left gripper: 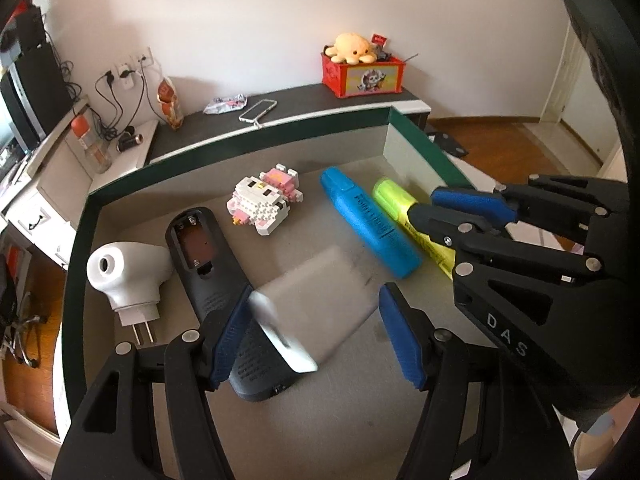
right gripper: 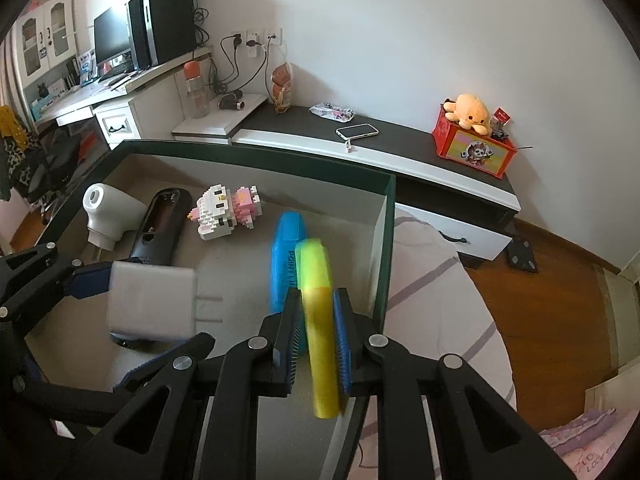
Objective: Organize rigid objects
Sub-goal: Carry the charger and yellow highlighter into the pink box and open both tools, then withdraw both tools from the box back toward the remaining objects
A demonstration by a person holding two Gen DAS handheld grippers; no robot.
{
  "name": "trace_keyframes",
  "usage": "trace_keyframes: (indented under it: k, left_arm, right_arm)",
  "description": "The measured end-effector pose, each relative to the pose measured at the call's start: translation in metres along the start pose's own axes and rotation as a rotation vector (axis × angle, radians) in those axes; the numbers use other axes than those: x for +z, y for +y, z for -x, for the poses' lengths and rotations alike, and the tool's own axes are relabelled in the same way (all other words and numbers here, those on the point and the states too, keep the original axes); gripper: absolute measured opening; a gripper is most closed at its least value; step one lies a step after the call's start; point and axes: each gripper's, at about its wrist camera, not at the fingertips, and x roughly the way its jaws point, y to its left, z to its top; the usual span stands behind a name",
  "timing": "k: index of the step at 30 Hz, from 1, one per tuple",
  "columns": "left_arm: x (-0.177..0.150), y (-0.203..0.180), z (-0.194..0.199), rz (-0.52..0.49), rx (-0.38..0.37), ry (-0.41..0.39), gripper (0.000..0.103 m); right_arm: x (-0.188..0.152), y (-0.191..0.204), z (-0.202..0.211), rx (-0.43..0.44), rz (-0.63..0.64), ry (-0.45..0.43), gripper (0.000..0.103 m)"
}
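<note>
Two ribbed blue-padded grippers: right gripper (right gripper: 314, 344) around smooth yellow highlighter (right gripper: 318, 320).

Yellow highlighter (right gripper: 320, 320) clamped lengthwise beside the blue one (right gripper: 286, 256); white charger (right gripper: 152, 304) (blurred) above the tray (right gripper: 256, 160).

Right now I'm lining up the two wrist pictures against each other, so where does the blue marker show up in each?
Left wrist: the blue marker lies right of center in the box, slanting toward lower right, beside the yellow marker.
Right wrist: the blue marker sits at center, running away from the camera, partly behind the yellow marker held by the right gripper.
Shared landmark: the block toy, to its left in both.
</note>
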Motion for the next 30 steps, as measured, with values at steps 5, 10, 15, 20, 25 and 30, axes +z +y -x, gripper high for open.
trace_keyframes:
  k: [5, 10, 15, 20, 25, 30]
  left_arm:
    - [-0.002, -0.002, 0.020, -0.016, 0.005, -0.040, 0.089]
    - [-0.008, 0.000, 0.044, -0.008, 0.003, -0.066, 0.094]
    - [-0.022, -0.001, 0.075, -0.023, 0.021, -0.114, 0.098]
    - [-0.041, 0.001, 0.115, -0.041, 0.075, -0.177, 0.102]
    - [-0.074, 0.006, 0.158, -0.029, 0.155, -0.262, 0.103]
    - [-0.109, 0.021, 0.200, 0.051, 0.218, -0.337, 0.103]
  right_arm:
    - [-0.002, -0.002, 0.018, 0.008, -0.027, -0.039, 0.042]
    - [-0.005, 0.004, 0.043, 0.009, -0.024, -0.078, 0.056]
    - [-0.012, 0.013, 0.075, 0.026, -0.018, -0.134, 0.079]
    - [-0.028, 0.024, 0.105, 0.055, -0.032, -0.172, 0.085]
    - [-0.050, 0.042, 0.142, -0.007, 0.003, -0.252, 0.103]
    - [-0.075, 0.057, 0.175, 0.016, 0.018, -0.299, 0.103]
